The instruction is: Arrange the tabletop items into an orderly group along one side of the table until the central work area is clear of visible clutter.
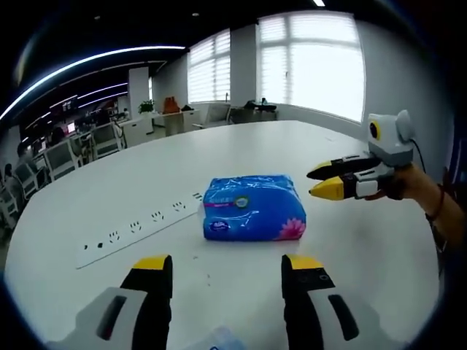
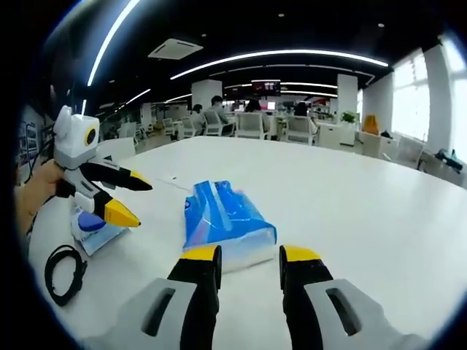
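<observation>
Two hand-held tools face a blue tissue pack [image 1: 253, 208] lying flat near the middle of a white tabletop [image 1: 146, 182].

Left gripper view: the left tool [image 1: 226, 271] stands with its yellow-tipped jaws wide apart and nothing between them, short of the pack's near long edge. The right tool [image 1: 325, 180] enters from the right, held by a hand [image 1: 423, 191]; its jaws are slightly parted and empty, the tips just beside the pack's upper right corner but not touching it. A white power strip [image 1: 139, 227] lies to the left of the pack, close to it and apart from it.

Right gripper view: the right tool [image 2: 248, 259] is open and empty, its jaws near the end of the tissue pack [image 2: 222, 219]; whether they touch the wrapper cannot be told. The left tool [image 2: 128, 197] hovers above a small blue-and-white packet [image 2: 91, 227], beside which lies a coiled black cable [image 2: 64, 271].

Handling, as a judgement: the pack looks light, soft and compressible, with a glossy film wrapper that may slip. A hold across its narrow width, mid-length, should let the jaws sink into the tissue and keep it level; alternatively, it would likely slide readily toward the tabletop's edge.
</observation>
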`<move>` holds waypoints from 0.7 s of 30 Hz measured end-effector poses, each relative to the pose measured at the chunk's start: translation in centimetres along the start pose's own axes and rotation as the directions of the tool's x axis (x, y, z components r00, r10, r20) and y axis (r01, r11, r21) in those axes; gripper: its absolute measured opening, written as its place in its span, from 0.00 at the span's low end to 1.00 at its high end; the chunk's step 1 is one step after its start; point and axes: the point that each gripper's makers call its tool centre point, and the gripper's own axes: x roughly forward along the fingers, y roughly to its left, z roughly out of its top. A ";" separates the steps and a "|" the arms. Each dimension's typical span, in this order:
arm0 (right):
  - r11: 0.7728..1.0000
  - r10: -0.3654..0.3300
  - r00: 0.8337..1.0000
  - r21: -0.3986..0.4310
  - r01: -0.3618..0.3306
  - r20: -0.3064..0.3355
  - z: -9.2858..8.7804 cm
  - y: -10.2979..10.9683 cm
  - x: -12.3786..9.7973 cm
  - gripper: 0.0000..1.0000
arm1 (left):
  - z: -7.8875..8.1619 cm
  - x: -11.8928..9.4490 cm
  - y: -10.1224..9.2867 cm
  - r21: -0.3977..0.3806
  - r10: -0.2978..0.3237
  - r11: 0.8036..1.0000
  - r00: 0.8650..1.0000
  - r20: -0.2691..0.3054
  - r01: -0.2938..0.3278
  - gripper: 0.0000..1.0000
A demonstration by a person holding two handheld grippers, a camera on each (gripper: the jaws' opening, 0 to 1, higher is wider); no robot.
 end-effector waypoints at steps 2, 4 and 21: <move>1.000 0.006 1.000 -0.010 -0.006 -0.006 0.0 0.0 0.3 0.30 | 0.0 0.1 0.2 -0.003 0.000 1.000 1.000 0.003 0.000 0.59; 1.000 0.006 1.000 -0.015 -0.006 -0.007 0.1 -0.1 0.5 0.29 | -0.1 0.3 0.5 -0.009 0.001 1.000 1.000 0.002 -0.001 0.58; 1.000 0.016 1.000 -0.016 -0.016 -0.002 0.4 -0.7 1.2 0.29 | 0.6 1.4 0.3 0.012 -0.018 1.000 1.000 0.013 0.018 0.57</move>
